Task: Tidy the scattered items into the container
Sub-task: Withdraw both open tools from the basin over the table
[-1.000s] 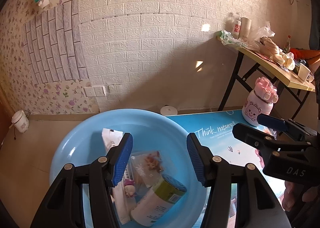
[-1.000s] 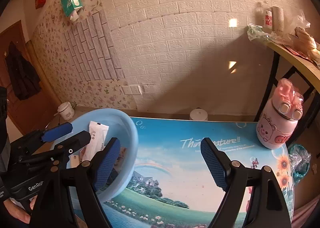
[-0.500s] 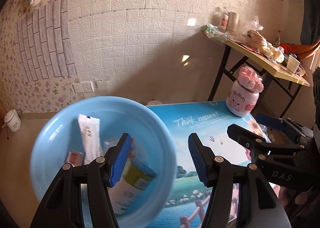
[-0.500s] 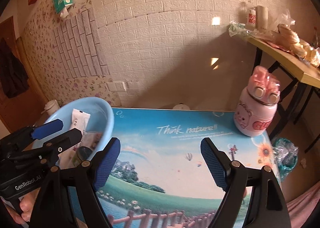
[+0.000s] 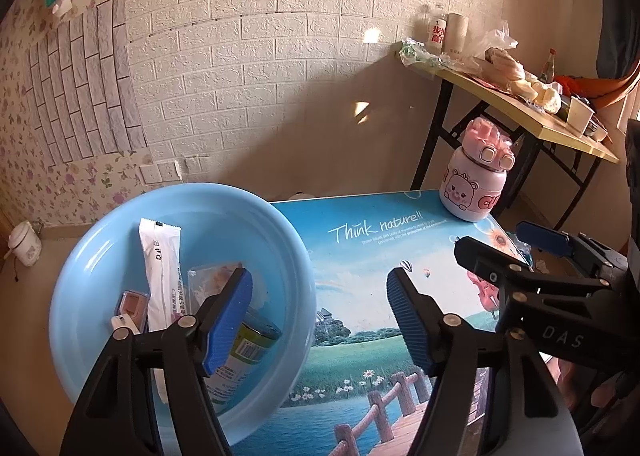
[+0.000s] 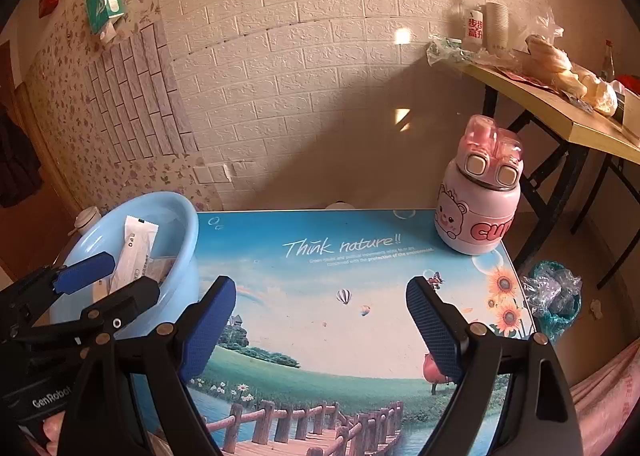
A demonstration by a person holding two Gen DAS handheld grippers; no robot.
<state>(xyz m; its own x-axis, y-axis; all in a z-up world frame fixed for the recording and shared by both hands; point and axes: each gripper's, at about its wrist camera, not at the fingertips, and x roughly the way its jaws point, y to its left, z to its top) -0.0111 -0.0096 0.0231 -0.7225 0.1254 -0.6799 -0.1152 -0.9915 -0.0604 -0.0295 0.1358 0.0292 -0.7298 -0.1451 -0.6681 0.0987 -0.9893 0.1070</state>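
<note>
Our left gripper (image 5: 320,314) jaws just opening, nothing between them; blue basin (image 5: 100,248) under left jaw. Our right gripper (image 6: 320,320) spread, empty; pink bottle (image 6: 478,208) beyond right jaw.

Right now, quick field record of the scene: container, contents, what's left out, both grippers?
container: round light-blue plastic basin, on the left part of the printed landscape tabletop
contents: long white sachet, green-labelled can, clear snack packet, small pink case
left out: pink bear-print bottle, upright at the far right corner
left gripper: jaws have just been opening, nothing between them
right gripper: open, empty, over the tabletop
</note>
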